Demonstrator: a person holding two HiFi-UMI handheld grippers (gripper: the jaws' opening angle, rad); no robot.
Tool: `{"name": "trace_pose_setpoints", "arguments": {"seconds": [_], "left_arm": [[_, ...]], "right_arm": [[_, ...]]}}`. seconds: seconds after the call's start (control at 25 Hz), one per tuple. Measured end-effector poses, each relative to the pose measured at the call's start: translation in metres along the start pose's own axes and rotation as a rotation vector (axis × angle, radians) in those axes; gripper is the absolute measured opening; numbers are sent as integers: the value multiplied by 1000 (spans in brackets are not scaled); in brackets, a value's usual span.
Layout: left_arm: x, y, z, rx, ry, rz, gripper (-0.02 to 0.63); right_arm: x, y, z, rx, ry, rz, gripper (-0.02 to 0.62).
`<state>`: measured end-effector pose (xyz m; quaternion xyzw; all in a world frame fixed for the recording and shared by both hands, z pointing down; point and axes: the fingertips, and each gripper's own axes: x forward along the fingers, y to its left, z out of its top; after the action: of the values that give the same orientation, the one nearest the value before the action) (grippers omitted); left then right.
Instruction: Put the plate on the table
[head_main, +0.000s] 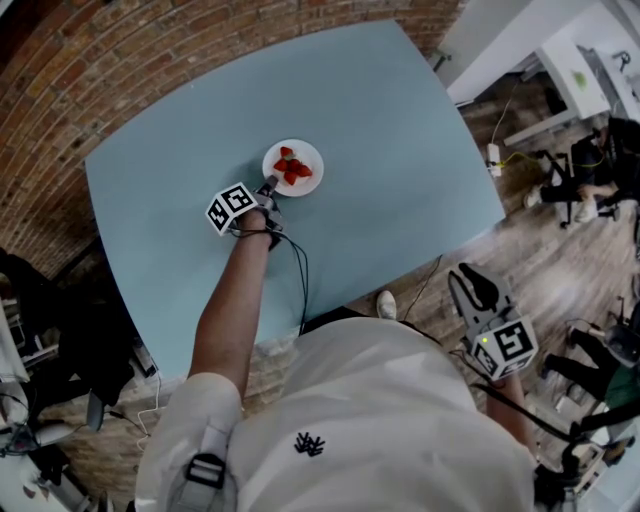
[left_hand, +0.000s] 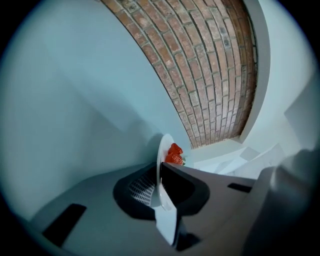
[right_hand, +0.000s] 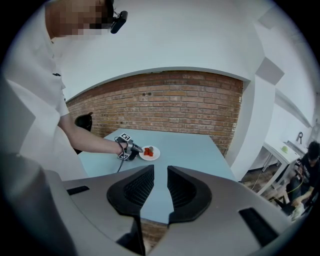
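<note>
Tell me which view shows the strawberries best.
Head view: looks down on the strawberries, all clear on the plate. Left gripper view sees the plate edge-on, its rim hiding part of them. Right gripper view: a tiny red speck, far off.

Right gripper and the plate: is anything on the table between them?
No. The right gripper view shows only bare blue table between the right gripper and the plate. The left gripper clamps the plate's rim.

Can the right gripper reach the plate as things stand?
Probably yes: bare table lies between the right gripper and the plate; only the left gripper, shut on its near rim, takes up one side.
</note>
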<state>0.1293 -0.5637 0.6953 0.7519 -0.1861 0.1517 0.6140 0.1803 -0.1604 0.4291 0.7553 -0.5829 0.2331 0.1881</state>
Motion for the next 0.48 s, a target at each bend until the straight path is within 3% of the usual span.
{"name": "trace_pose_setpoints", "arguments": {"seconds": [0.48], "left_arm": [[2, 6, 4, 345, 2, 313, 72]], "right_arm": [[-14, -13, -11, 20, -16, -7, 87]]}}
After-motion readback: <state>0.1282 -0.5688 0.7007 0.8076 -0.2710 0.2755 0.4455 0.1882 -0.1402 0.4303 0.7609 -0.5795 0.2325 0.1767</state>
